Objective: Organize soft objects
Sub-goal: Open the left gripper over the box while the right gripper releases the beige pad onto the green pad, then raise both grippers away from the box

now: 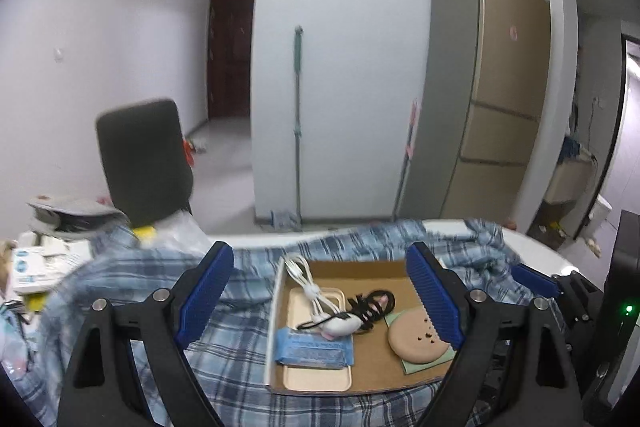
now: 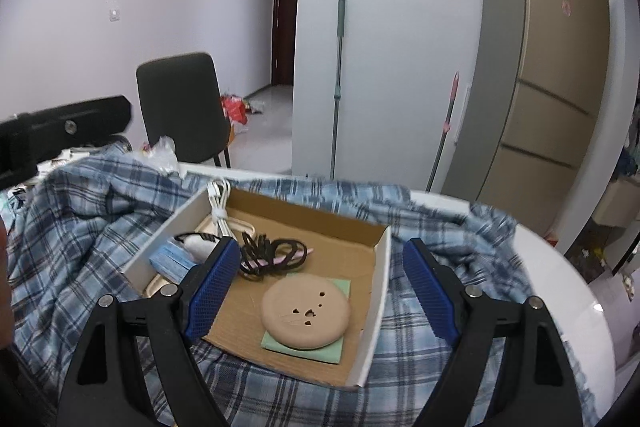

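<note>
Blue ribbed pads (image 1: 434, 301) are seen spread wide on the left gripper (image 1: 320, 301), nothing between them; the right gripper (image 2: 322, 287) is likewise released and empty. Both are held above the plaid shirt (image 2: 80, 247), which is spread crumpled over the table and under the cardboard box (image 2: 372, 291), so the soft thing appears let go and not yet folded. The box is probably kept on the cloth as a tray for the smaller items: a round tan pad (image 2: 306, 313) on a green sheet (image 2: 340, 347), a black cord bundle (image 2: 272, 253), a white cable (image 1: 308, 285), and a blue packet (image 1: 314, 345) laid on a beige tray (image 1: 316, 379).

From the left wrist view the packet and tray are shown whole, and clutter (image 1: 40, 263) at the table's left edge is seen; the right gripper's tip is just caught at the right. From the right wrist view the white table rim (image 2: 560, 287) and the box's right wall are shown better. Beyond, a dark chair (image 2: 180, 107), a mop (image 2: 338, 83) and a fridge (image 2: 552, 87) are seen.
</note>
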